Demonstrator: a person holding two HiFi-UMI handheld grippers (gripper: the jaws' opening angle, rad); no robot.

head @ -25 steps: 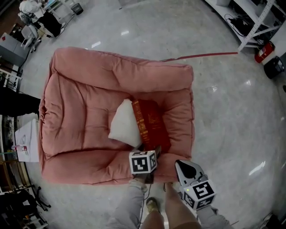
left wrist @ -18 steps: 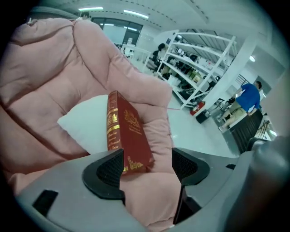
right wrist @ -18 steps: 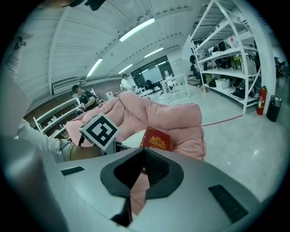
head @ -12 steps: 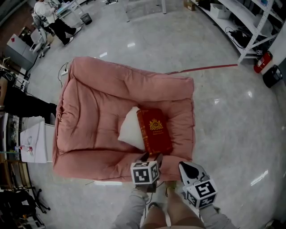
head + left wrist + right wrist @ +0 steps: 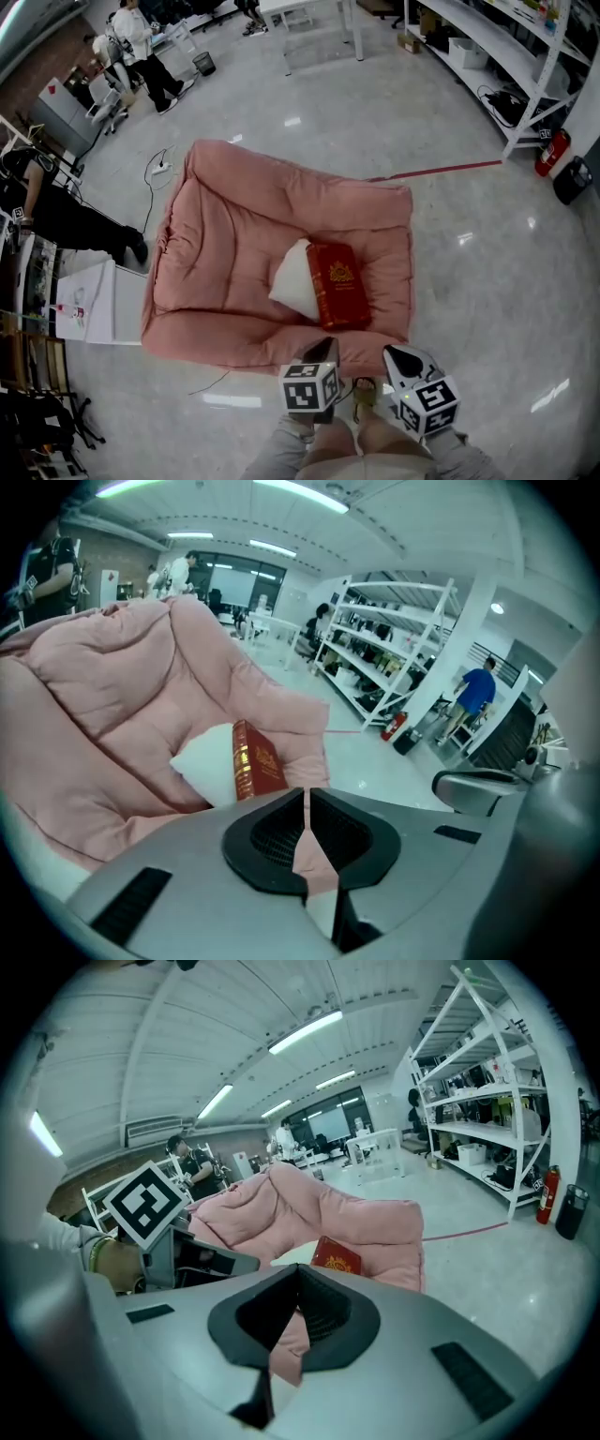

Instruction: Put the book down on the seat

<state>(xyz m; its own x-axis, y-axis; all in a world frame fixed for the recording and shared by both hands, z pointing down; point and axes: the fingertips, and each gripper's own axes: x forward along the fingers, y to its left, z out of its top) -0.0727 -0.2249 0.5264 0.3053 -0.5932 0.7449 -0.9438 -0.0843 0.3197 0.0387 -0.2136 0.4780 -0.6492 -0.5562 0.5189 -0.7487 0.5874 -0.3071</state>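
Note:
A red book (image 5: 339, 284) with a gold emblem lies on the pink cushioned seat (image 5: 234, 197), its spine side propped against a white pillow (image 5: 293, 279). Neither gripper touches it. My left gripper (image 5: 323, 348) hovers in front of the seat's near edge. Its jaws have just been closing and now meet with nothing between them. In the left gripper view, the left gripper (image 5: 306, 795) has the book (image 5: 255, 758) and pillow (image 5: 206, 766) just beyond its tips. My right gripper (image 5: 403, 360) is beside it, also shut and empty. In the right gripper view, the right gripper (image 5: 299, 1269) points at the book (image 5: 337, 1257).
The person's legs and feet (image 5: 364, 398) stand just before the seat. White shelving (image 5: 525, 56) and a red fire extinguisher (image 5: 547, 153) are at the right. A white cabinet (image 5: 84, 300) stands at the left. People (image 5: 141, 42) stand at the back left. A red line (image 5: 450, 171) crosses the glossy floor.
The left gripper has drawn back from the book's near end and risen, and its jaws have shut. The right gripper has risen too. The book stays on the seat.

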